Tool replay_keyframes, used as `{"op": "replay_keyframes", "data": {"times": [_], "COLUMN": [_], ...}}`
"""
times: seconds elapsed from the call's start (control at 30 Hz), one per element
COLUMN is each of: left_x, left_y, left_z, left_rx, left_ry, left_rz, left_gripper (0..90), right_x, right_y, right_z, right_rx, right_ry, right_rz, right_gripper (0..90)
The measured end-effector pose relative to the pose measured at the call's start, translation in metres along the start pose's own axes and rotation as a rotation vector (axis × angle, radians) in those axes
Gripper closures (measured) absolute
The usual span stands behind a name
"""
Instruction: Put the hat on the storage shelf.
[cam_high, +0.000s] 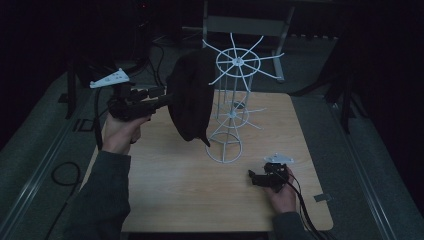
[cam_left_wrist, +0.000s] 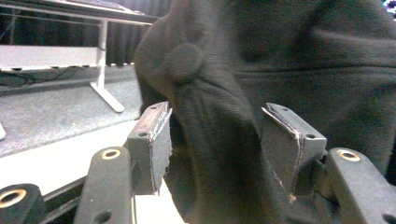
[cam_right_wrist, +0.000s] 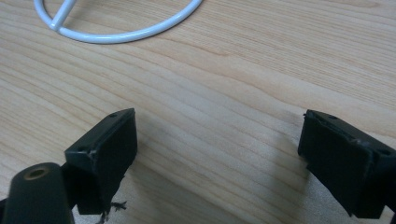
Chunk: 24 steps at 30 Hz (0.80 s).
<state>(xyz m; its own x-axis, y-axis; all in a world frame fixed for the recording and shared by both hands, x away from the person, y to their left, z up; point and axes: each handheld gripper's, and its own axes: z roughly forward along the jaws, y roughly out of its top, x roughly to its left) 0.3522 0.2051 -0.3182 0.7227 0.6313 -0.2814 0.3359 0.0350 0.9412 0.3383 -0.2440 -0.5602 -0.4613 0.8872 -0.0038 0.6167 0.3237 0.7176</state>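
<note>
A black cap (cam_high: 191, 95) hangs upright in front of the left side of a white wire rack (cam_high: 238, 61) with spokes at its top; whether it touches a spoke I cannot tell. My left gripper (cam_high: 165, 97) is raised at the cap's left edge. In the left gripper view, a thick fold of the cap (cam_left_wrist: 219, 154) fills the gap between the jaws of this gripper (cam_left_wrist: 217, 135), which is shut on it. My right gripper (cam_high: 252, 176) rests low on the wooden table (cam_high: 200, 200), right of the rack's base, open and empty (cam_right_wrist: 219, 140).
The rack's round base ring (cam_right_wrist: 121, 37) lies just ahead of the right gripper. The wooden table has bare room in front and at the right. Beyond the table's far edge stand a grey floor and a white table frame (cam_high: 277, 50). Dark curtains surround the area.
</note>
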Motion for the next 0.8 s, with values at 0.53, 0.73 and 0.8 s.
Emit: {"op": "replay_keyframes", "data": {"times": [0.53,0.73,0.8], "left_x": [0.019,0.017,0.015], "left_y": [-0.018,-0.027,-0.030], "left_z": [-0.022,-0.023,-0.022], "left_rx": [0.002,0.061,0.088], "left_ry": [0.080,0.222,0.260], "left_rz": [-0.040,0.009,0.032], "left_gripper": [44.3,44.8,44.8], "right_x": [0.000,0.000,0.000], "right_y": [0.000,0.000,0.000], "right_z": [0.000,0.000,0.000], "right_rx": [0.000,0.000,0.001], "right_ry": [0.000,0.000,0.000], "right_rz": [0.000,0.000,-0.001], "right_gripper": [11.5,11.5,11.5]}}
